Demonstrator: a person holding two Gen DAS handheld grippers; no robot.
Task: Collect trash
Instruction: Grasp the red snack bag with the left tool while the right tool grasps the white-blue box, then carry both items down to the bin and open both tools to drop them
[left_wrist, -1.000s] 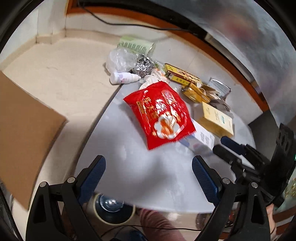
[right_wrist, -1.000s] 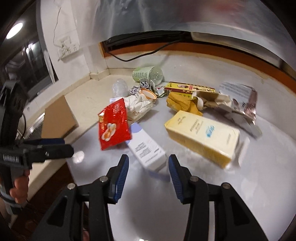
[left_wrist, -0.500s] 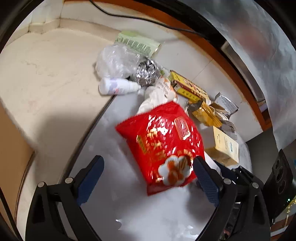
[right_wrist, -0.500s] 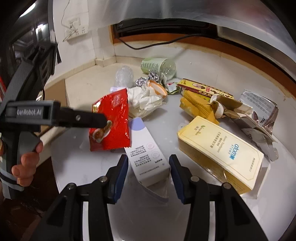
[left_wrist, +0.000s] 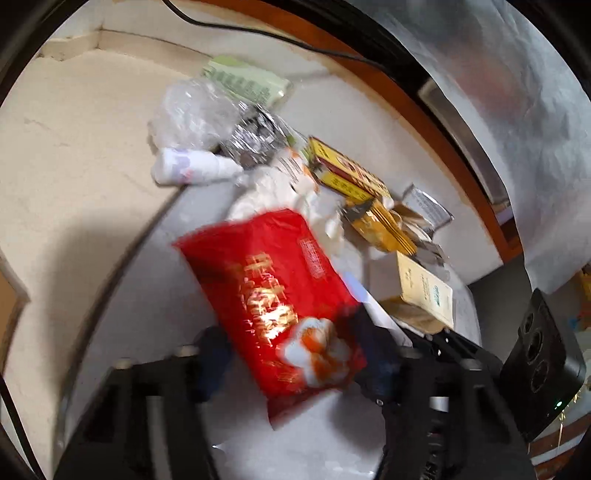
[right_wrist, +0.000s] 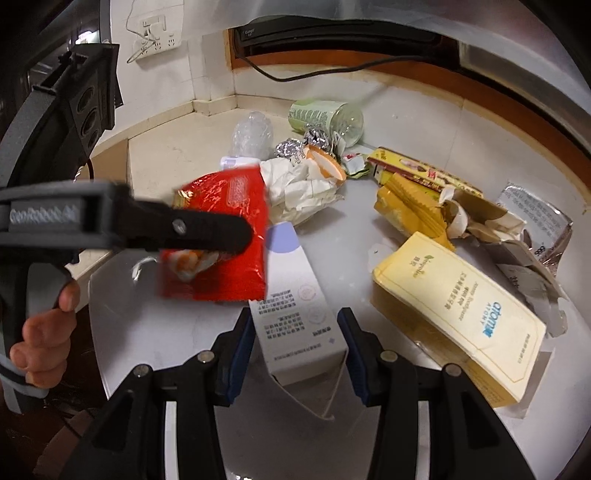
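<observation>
A red snack bag (left_wrist: 273, 295) lies on the white round table (left_wrist: 147, 295) among other trash. My left gripper (left_wrist: 295, 354) is closing its jaws on the bag's near end, and both blurred pads meet its sides. In the right wrist view one left finger (right_wrist: 207, 230) crosses in front of the red bag (right_wrist: 229, 221). My right gripper (right_wrist: 295, 317) straddles the near end of a white carton (right_wrist: 295, 295), whose end flap hangs open. Its jaws are partly open, with the pads right beside the carton's sides.
A flat yellow box (right_wrist: 458, 302) lies right of the carton. Farther back lie crumpled white paper (right_wrist: 299, 184), a foil ball (right_wrist: 291, 149), a green cup (right_wrist: 325, 118), a yellow wrapper (right_wrist: 406, 210) and a silver packet (right_wrist: 532, 214). A person's hand (right_wrist: 44, 332) holds the left gripper.
The left gripper came forward and down over the red bag and its jaws narrowed onto it. The right gripper advanced until the white carton stood between its fingers.
</observation>
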